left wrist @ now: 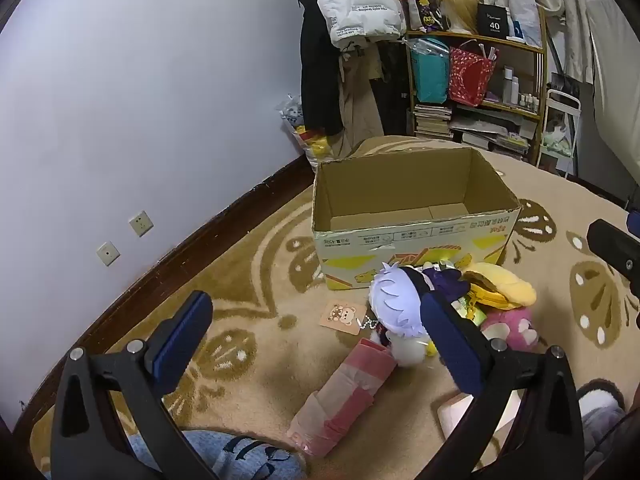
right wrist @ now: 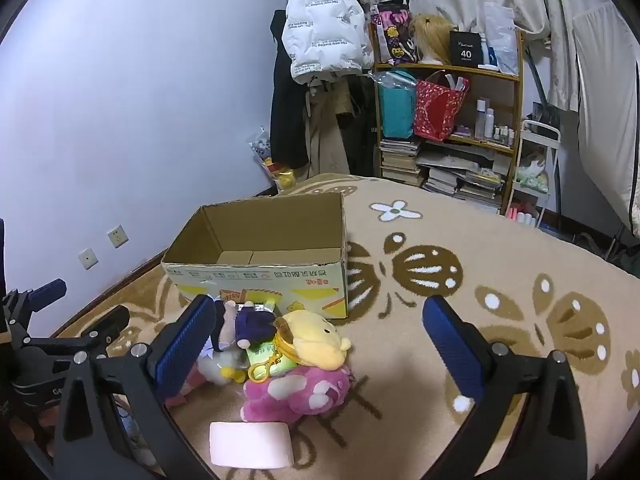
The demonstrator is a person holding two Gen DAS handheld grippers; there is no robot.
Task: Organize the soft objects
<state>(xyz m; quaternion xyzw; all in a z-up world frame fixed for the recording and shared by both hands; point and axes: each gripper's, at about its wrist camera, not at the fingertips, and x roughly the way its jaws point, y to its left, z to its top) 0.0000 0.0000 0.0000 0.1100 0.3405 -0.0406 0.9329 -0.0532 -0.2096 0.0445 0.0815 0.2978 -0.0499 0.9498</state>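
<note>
Setting: beige patterned carpet (right wrist: 460,216) on a bedroom floor, seen from two hand-held claws looking forward and down.
Box: open cardboard box (right wrist: 264,236) stands upright on the carpet, flaps gone or folded, its visible floor bare.
Soft toys: small heap lies touching the near wall of the box. It holds a pale-haired doll (left wrist: 394,304) in dark clothes, a yellow plush (right wrist: 320,344) on top, and a pink plush (right wrist: 296,394) lowest and nearest the right claw.
Other items: pink folded umbrella (left wrist: 344,392) lies beside the doll; a pale pink roll (right wrist: 250,444) sits just in front of the pink plush.
Left gripper (left wrist: 316,344): fingers wide apart, holding nothing, hovering above the umbrella with the doll at its right finger.
Right gripper (right wrist: 320,354): fingers wide apart, empty, with the heap inside the left half of its gap.
Handling: toys look light, squashy and not fragile; fur should grip well against the ridged blue pads (right wrist: 184,344).
Where to hold: probably across a plump body or head, squeezing firmly, since stuffing gives way. Thin limbs and the yellow key clip (right wrist: 262,372) would likely slip or dangle.
</note>
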